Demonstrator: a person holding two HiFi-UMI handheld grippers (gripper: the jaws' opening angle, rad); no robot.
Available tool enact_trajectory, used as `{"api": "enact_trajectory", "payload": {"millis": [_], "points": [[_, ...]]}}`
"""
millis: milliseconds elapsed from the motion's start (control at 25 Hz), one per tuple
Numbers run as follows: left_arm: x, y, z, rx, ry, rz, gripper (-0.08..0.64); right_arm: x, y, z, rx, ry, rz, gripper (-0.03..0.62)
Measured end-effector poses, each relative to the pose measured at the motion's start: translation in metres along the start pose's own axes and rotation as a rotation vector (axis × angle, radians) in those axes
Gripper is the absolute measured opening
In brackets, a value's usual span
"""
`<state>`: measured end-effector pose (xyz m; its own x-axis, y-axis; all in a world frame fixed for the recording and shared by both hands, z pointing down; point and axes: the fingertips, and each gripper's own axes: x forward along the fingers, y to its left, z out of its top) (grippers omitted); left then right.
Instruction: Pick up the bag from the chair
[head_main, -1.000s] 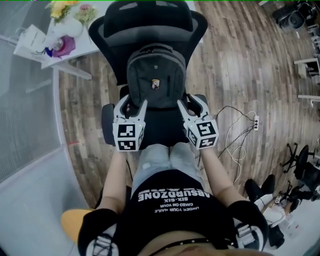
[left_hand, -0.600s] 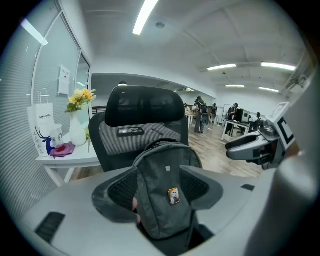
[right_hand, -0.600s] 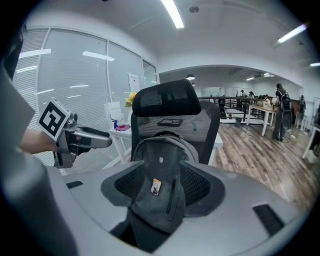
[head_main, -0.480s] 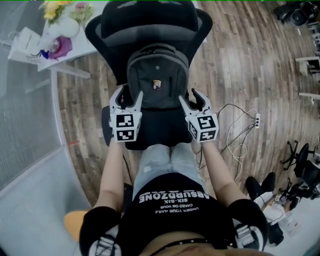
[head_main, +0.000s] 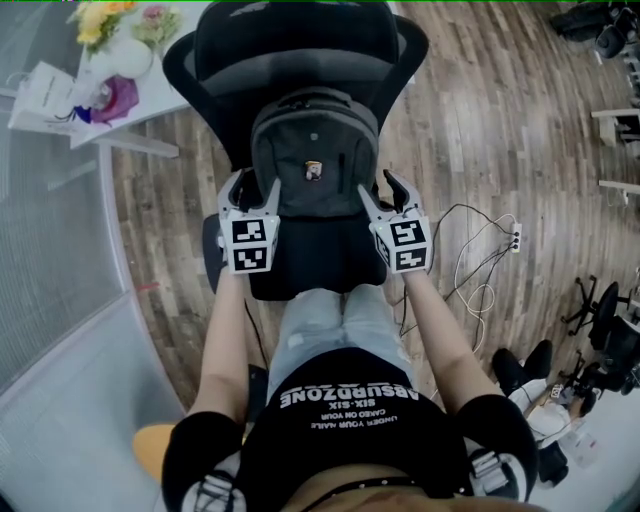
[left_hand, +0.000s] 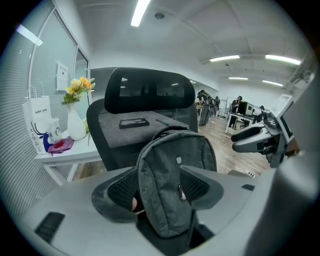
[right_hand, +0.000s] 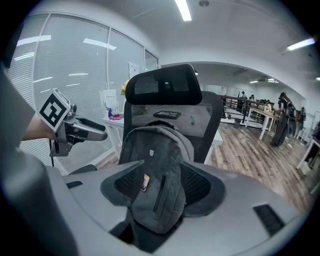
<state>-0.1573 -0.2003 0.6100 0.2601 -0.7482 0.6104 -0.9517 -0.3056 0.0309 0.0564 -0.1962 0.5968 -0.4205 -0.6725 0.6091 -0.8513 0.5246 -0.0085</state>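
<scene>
Tongs: my left tongs (head_main: 255, 190) and right tongs (head_main: 380, 190), jaws apart, flanking dark grey fabric backpack (head_main: 314, 150) on black mesh office chair (head_main: 300, 40); nothing gripped, grasp and lift outstanding.

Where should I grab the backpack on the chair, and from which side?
Probably the backpack by its lower side edges, one gripper each, from the front. It stands upright against the chair backrest, too wide for one gripper; the left gripper and right gripper flank it, open.

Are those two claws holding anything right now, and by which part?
Nothing yet: the left gripper and right gripper are open, each straddling one lower side of the backpack on the chair.
</scene>
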Motion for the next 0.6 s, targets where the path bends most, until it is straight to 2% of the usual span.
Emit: {"api": "enact_trajectory", "payload": {"millis": [280, 600], "points": [[0.015, 0.013, -0.014, -0.001, 0.044, -0.028, 0.255, 0.012, -0.011, -0.013, -0.03, 0.035, -0.02, 0.221], [0.035, 0.024, -0.022, 0.02, 0.079, -0.022, 0.255, 0.029, -0.029, -0.023, -0.044, 0.068, -0.04, 0.221]]}}
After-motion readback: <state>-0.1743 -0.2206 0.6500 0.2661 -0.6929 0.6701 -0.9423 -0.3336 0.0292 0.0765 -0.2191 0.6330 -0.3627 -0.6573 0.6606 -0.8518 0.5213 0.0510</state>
